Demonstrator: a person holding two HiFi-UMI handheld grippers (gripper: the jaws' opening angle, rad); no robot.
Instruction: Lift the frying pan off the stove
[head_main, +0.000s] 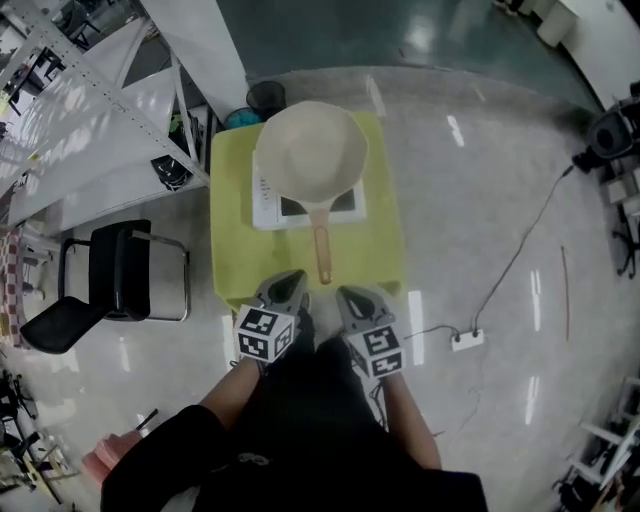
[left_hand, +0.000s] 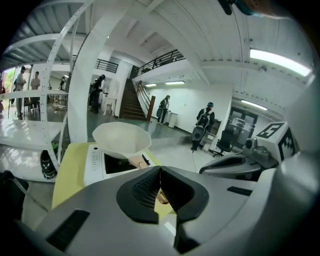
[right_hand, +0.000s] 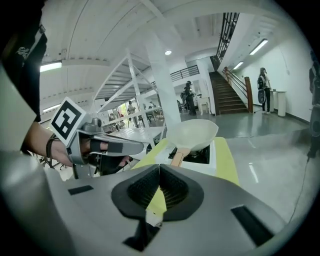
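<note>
A cream frying pan (head_main: 311, 150) with a wooden handle (head_main: 322, 255) sits on a white single-burner stove (head_main: 268, 205), on a small yellow-green table (head_main: 385, 230). The handle points toward me. My left gripper (head_main: 287, 287) and right gripper (head_main: 352, 296) hover side by side at the table's near edge, just short of the handle tip, both shut and empty. In the left gripper view the pan (left_hand: 122, 140) stands ahead above the stove (left_hand: 93, 163), with the left gripper (left_hand: 160, 172) closed. The right gripper view shows the pan (right_hand: 192, 134) and handle (right_hand: 178, 157) beyond the closed right gripper (right_hand: 159, 170).
A black chair (head_main: 105, 280) stands left of the table, white metal shelving (head_main: 90, 120) beyond it. A dark bin (head_main: 266, 97) sits behind the table. A cable and power strip (head_main: 467, 339) lie on the glossy floor to the right. People stand far off near a staircase (left_hand: 131, 104).
</note>
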